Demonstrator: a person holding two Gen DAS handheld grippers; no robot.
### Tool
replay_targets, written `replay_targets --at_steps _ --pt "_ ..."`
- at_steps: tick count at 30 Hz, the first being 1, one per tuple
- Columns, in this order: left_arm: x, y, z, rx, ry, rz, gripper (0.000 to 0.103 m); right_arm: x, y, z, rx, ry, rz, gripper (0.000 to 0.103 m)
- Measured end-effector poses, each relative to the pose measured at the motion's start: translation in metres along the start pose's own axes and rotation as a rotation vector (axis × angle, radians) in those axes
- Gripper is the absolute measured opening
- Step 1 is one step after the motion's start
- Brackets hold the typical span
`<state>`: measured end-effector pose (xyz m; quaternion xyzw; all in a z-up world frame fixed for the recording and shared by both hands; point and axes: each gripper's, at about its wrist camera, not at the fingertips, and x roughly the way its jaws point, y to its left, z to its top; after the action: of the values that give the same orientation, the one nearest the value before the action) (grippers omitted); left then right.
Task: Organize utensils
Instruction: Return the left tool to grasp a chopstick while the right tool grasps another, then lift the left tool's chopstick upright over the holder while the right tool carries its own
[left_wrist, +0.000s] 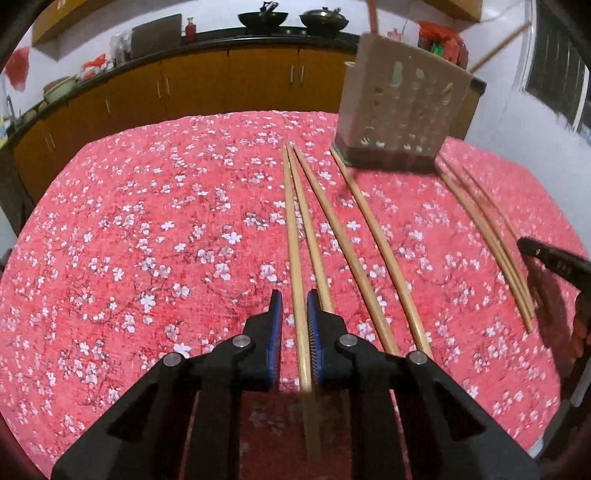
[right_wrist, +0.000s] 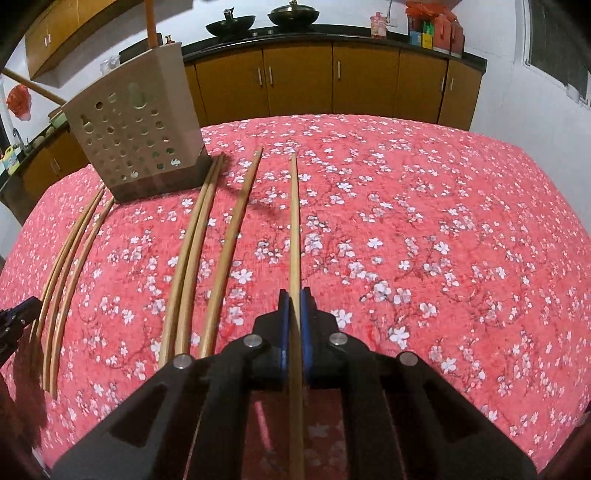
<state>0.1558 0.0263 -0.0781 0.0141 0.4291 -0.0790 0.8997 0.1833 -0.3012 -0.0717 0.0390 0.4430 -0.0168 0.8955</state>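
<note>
Several wooden chopsticks lie lengthwise on the red floral tablecloth (left_wrist: 129, 221). My left gripper (left_wrist: 294, 301) has its blue pads on either side of one chopstick (left_wrist: 291, 229), with a small gap showing at the left pad. My right gripper (right_wrist: 294, 297) is shut on a single chopstick (right_wrist: 294, 221) that points away from me. A beige perforated utensil holder (left_wrist: 402, 103) stands at the far side of the table; it also shows in the right wrist view (right_wrist: 136, 125), with chopsticks sticking out of its top.
Loose chopsticks (right_wrist: 192, 258) lie left of the right gripper, and more (left_wrist: 480, 229) lie right of the left one. The other gripper (left_wrist: 550, 258) shows at the right edge. Brown kitchen cabinets (right_wrist: 332, 81) with woks on the counter stand behind the table.
</note>
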Motion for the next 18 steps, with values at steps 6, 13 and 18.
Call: replay_targets --at_steps 6,13,18 --pt "0.002 -0.004 0.000 -0.009 -0.003 -0.003 0.012 -0.006 0.002 -0.007 -0.011 -0.004 0.009 0.010" --pt "0.015 0.024 0.020 -0.086 0.014 0.028 0.008 -0.001 -0.004 0.001 0.000 -0.011 -0.012 0.008" --pt "0.019 0.049 0.025 -0.155 0.003 0.008 0.008 0.005 -0.015 0.006 0.043 -0.024 -0.007 0.008"
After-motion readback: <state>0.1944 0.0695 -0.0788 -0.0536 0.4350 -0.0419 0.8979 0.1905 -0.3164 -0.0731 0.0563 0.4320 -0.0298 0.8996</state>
